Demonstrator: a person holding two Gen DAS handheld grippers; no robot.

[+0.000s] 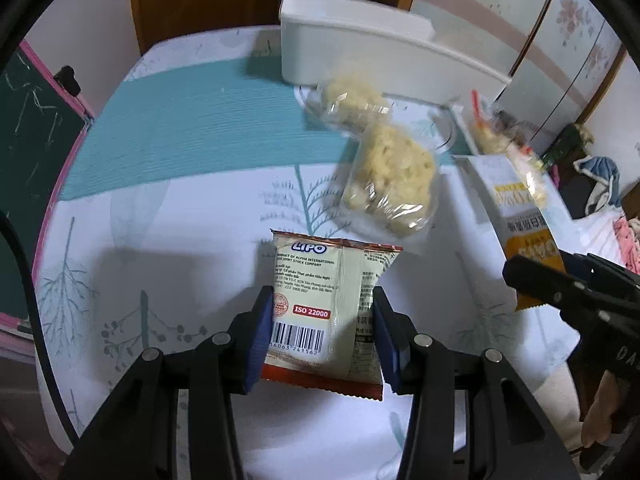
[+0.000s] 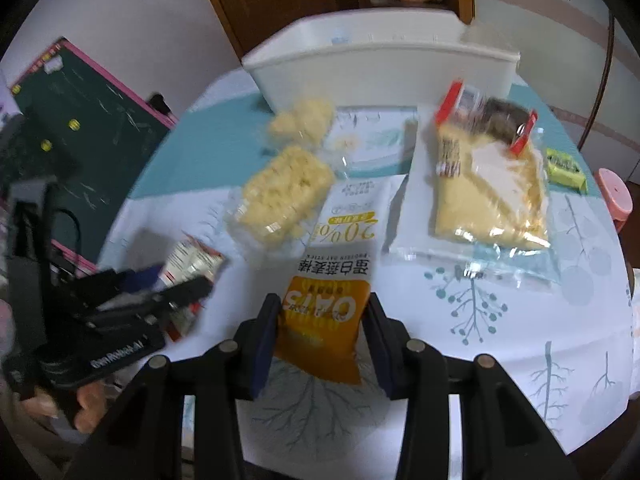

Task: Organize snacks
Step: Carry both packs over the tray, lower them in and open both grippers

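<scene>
We hold a biscuit packet (image 1: 328, 312) clamped in our left gripper (image 1: 322, 344) and an oat bar packet (image 2: 332, 280) pinched by its orange end in our right gripper (image 2: 320, 344), both over the table (image 1: 160, 240). The white bin (image 2: 376, 72) lies straight ahead at the table's far edge, beyond the clear bags of snacks (image 2: 284, 192). The oat bar's long axis points toward the bin, and our right hand looks nearer to it.
</scene>
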